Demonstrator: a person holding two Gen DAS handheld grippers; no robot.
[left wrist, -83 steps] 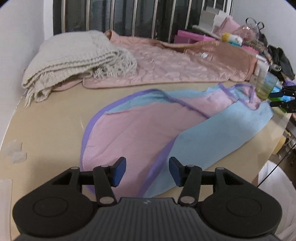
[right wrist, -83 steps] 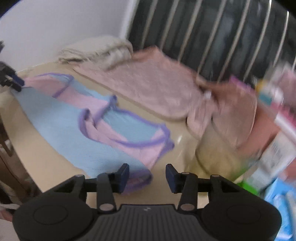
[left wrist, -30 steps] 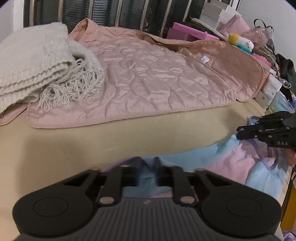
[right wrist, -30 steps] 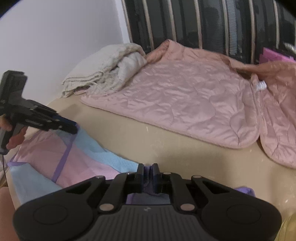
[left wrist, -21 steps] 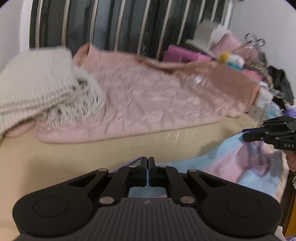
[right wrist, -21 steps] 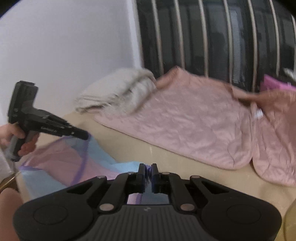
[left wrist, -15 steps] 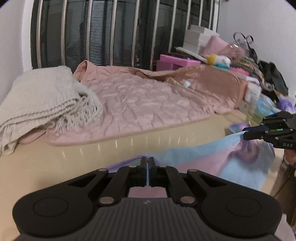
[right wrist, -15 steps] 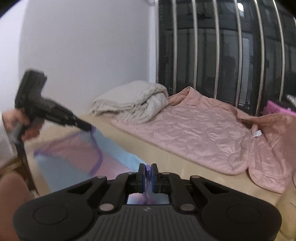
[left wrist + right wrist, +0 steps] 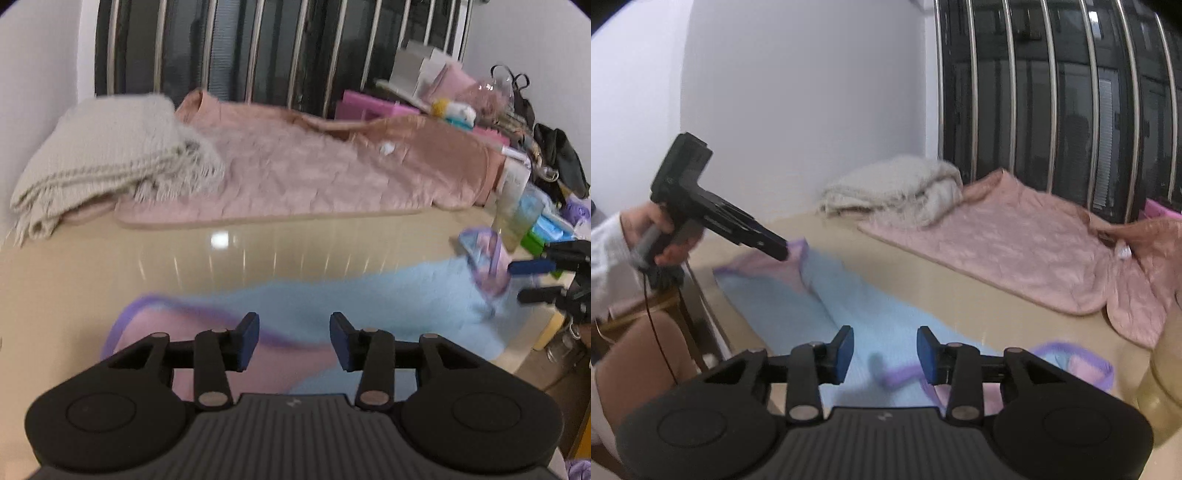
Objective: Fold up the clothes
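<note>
Jaws of both the left gripper (image 9: 293,341) and right gripper (image 9: 885,355) have just been opening, empty; the blue-pink garment (image 9: 332,306) lies on the beige tabletop (image 9: 110,266). Pink quilt (image 9: 314,177) and knitted blanket (image 9: 107,155) sit toward twelve o'clock before a barred window (image 9: 258,55).

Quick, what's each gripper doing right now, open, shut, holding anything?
Left gripper: open, jaws just opened, holding nothing.
Right gripper: open, jaws just opened, holding nothing.

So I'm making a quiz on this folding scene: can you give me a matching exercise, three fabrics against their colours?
Things:
1. garment near the tongs
2. quilt along the window
3. knitted blanket in the corner

Colours:
A. cream
B. light blue and pink with purple trim
C. dusty pink

Pairs: 1-B, 2-C, 3-A
</note>
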